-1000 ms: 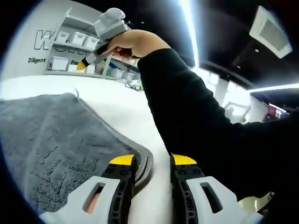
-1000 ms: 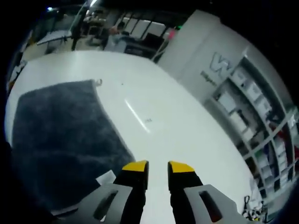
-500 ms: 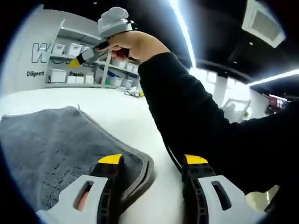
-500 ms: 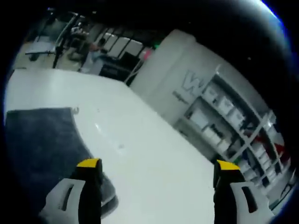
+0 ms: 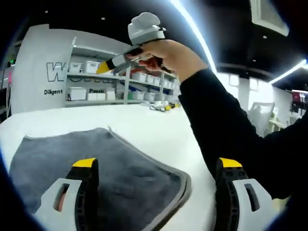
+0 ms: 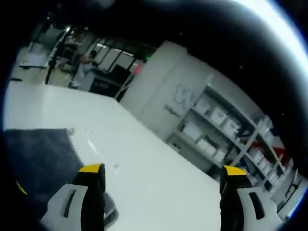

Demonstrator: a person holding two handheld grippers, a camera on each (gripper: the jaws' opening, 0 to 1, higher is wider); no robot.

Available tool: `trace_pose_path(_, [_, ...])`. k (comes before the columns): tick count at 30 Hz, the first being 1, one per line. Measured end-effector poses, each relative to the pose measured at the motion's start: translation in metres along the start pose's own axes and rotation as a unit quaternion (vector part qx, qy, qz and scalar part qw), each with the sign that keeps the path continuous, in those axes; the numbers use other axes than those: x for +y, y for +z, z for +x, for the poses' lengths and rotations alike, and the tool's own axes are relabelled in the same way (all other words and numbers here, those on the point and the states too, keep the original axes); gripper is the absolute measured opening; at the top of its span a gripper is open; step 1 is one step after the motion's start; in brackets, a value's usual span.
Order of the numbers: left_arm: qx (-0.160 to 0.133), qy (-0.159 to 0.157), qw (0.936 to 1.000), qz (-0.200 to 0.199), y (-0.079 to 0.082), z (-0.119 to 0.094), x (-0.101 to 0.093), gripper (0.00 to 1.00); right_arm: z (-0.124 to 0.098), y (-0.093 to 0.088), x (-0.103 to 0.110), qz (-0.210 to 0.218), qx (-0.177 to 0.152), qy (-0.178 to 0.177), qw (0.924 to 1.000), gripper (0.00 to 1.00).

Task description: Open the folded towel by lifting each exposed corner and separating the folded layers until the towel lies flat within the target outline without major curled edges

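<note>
On the white counter [image 5: 154,125] the grey towel [image 5: 110,168] lay spread beneath the left gripper [image 5: 156,166], fingers released wide. The left gripper view caught the right gripper [image 5: 122,60] raised in a hand [image 5: 168,53]; its own view showed its fingers spread apart above the towel's edge.

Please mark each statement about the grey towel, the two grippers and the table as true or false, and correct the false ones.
1. The left gripper has its jaws wide apart. True.
2. The towel is red. False: it is grey.
3. The right gripper is raised above the table, held in a hand. True.
4. The right gripper is clamped on the towel's corner. False: its jaws are open and hold nothing.
5. The towel lies on a white table. True.
</note>
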State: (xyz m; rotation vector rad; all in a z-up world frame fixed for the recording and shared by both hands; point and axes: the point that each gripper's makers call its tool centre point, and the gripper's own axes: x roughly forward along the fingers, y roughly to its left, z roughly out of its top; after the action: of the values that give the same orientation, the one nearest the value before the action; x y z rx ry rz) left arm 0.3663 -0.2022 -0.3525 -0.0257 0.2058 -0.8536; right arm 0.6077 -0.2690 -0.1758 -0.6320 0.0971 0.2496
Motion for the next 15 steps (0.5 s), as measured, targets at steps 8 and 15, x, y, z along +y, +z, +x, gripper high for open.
trace_pose_path(8, [0.005, 0.032, 0.9995, 0.004, 0.011, -0.011, 0.026, 1.0, -0.015, 0.032, 0.008, 0.004, -0.041, 0.008, 0.9991, 1.0])
trace_pose_path(15, [-0.027, 0.071, 0.9967, 0.03, 0.053, -0.031, 0.069, 1.0, -0.03, 0.046, 0.005, 0.01, -0.049, -0.01, 0.9987, 1.0])
